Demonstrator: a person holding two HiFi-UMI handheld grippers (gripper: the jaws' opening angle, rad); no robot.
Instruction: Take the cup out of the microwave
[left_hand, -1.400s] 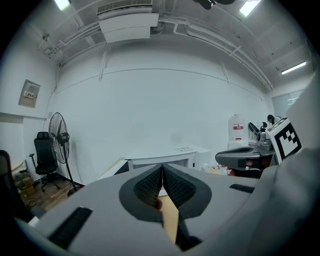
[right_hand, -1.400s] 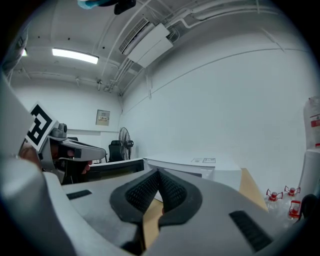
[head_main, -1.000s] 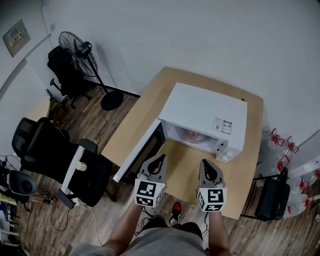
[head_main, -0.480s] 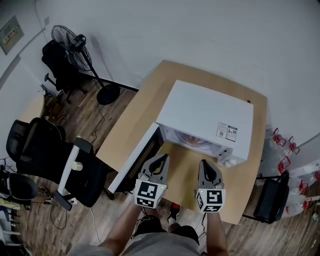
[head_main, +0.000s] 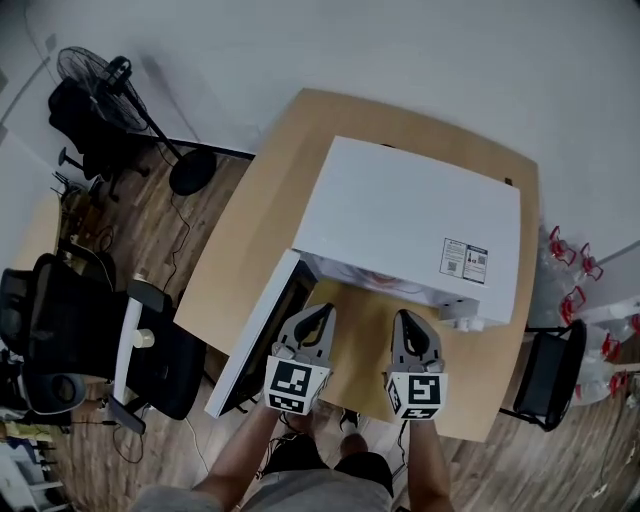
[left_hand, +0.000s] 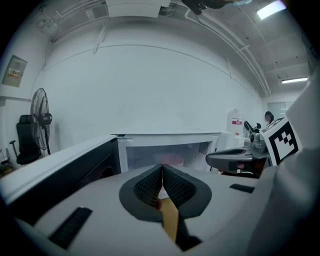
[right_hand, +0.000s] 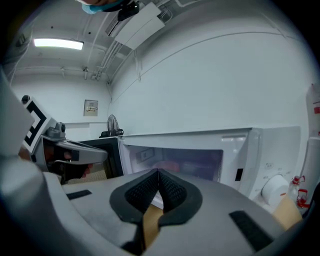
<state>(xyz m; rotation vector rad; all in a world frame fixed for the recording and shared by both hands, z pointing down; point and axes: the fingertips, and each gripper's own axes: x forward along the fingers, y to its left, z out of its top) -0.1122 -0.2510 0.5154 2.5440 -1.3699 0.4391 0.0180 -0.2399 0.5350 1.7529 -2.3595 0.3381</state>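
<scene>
Left tongs (head_main: 322, 312) & right tongs (head_main: 408, 318) both pinched shut, empty, side by side over the desk's (head_main: 290, 160) front edge. Cup (left_hand: 171, 159), a reddish blur, sits inside the open microwave (head_main: 410, 225), straight ahead of us. Right tongs look nearer, we reckon.

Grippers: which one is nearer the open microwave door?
The left gripper, right beside the open door; the right gripper sits over by the knobs.

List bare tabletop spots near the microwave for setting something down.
Widest: table left of the microwave, beyond its open door. Strip behind it too. Front patch is bare, but left gripper and right gripper hover there.
</scene>
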